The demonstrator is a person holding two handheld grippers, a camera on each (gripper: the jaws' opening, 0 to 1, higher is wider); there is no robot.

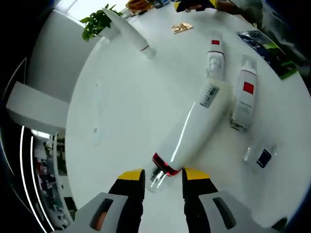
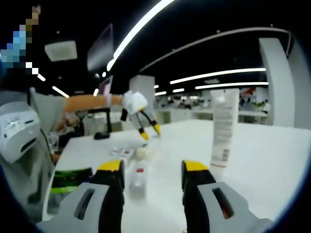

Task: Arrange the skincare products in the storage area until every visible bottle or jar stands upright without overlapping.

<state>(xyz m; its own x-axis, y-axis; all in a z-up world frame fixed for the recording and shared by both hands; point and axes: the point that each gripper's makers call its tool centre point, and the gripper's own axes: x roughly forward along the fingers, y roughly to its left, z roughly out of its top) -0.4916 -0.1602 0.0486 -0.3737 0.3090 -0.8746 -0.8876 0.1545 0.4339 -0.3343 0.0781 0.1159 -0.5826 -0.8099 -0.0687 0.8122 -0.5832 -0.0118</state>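
Observation:
A long white tube (image 1: 189,131) with a red band lies slantwise on the white table (image 1: 121,111). Its clear cap sits between the jaws of my left gripper (image 1: 164,178), which is open around it. Beyond lie a white bottle with a red label (image 1: 215,56), a clear bottle with a red square (image 1: 244,94) and a small clear bottle with a dark label (image 1: 260,155). In the right gripper view a white tube (image 2: 223,131) stands upright on its cap. My right gripper (image 2: 153,177) is open, low over a small lying bottle (image 2: 138,178).
Another white tube (image 1: 129,31) is at the far side next to a green plant (image 1: 97,22). A gold packet (image 1: 182,27) and a dark green packet (image 1: 267,46) lie near the edge. A person in grey (image 2: 24,145) is at the left; the left gripper (image 2: 146,128) shows far off.

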